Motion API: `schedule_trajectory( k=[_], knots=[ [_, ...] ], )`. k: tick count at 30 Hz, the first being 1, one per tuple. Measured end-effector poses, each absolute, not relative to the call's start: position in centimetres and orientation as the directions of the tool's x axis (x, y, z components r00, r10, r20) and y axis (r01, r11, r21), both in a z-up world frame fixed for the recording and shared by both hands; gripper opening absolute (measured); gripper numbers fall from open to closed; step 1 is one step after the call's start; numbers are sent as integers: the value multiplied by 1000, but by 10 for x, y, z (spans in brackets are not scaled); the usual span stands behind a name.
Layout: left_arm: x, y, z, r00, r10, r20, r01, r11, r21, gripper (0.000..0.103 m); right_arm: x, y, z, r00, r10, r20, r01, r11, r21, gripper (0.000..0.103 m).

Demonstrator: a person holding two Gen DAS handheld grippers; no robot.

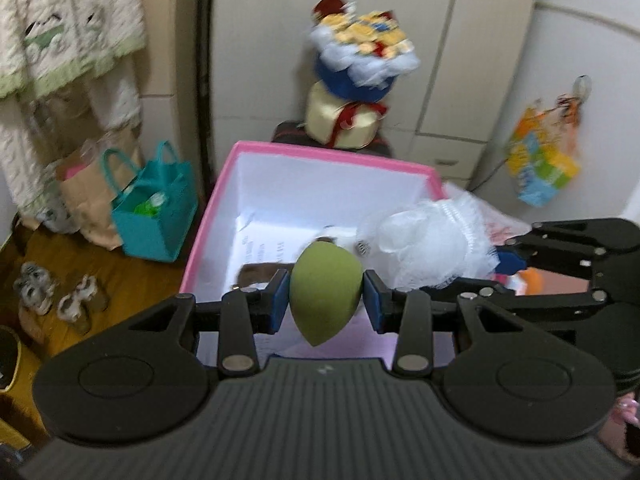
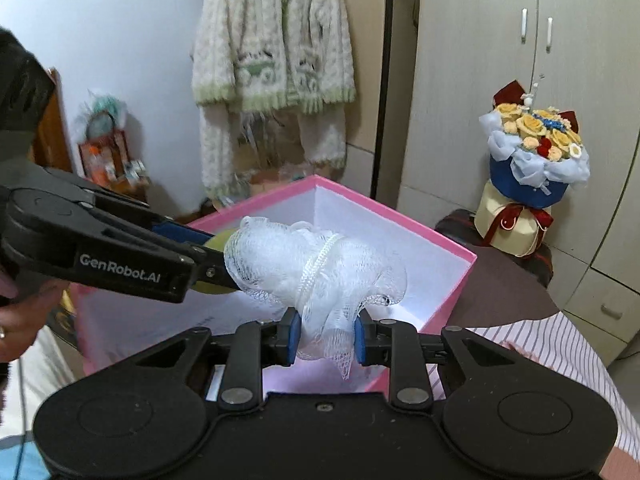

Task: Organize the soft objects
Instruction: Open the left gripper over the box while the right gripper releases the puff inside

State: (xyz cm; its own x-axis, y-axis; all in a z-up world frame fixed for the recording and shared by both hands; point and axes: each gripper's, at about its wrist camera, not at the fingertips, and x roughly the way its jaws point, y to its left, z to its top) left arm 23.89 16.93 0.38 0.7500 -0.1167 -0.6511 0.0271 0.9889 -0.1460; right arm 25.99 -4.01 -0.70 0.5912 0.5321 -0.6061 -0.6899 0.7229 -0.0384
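My left gripper (image 1: 325, 298) is shut on a green egg-shaped sponge (image 1: 325, 294), pointed end down, held over the open pink box (image 1: 304, 152) with its white inside. My right gripper (image 2: 325, 336) is shut on a white mesh bath puff (image 2: 316, 268) with a cord around its middle, also above the pink box (image 2: 452, 248). In the left wrist view the bath puff (image 1: 432, 240) and the right gripper (image 1: 508, 260) hang over the box's right side. In the right wrist view the left gripper (image 2: 208, 264) reaches in from the left, the green sponge (image 2: 218, 242) mostly hidden behind the puff.
Papers lie in the box bottom (image 1: 256, 248). A flower bouquet (image 1: 360, 60) stands on a round cream box (image 1: 340, 120) behind it. A teal bag (image 1: 154, 208) and paper bag sit on the floor at left. A knitted cardigan (image 2: 272, 60) hangs on the wall. Striped cloth (image 2: 560, 344) lies at right.
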Motion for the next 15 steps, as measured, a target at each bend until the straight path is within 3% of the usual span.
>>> schedule_trajectory(
  k=[5, 10, 15],
  knots=[
    [249, 174, -5, 728, -89, -680, -3, 991, -133, 41, 277, -29, -15, 575, 509, -640, -698, 713, -61, 37],
    [246, 174, -3, 737, -75, -672, -18, 991, -129, 42, 279, -30, -19, 571, 509, -644, -701, 710, -61, 55],
    [224, 170, 11, 759, -100, -643, 18, 991, -133, 54, 272, -50, -7, 561, 567, -603, -704, 710, 13, 67]
  ],
)
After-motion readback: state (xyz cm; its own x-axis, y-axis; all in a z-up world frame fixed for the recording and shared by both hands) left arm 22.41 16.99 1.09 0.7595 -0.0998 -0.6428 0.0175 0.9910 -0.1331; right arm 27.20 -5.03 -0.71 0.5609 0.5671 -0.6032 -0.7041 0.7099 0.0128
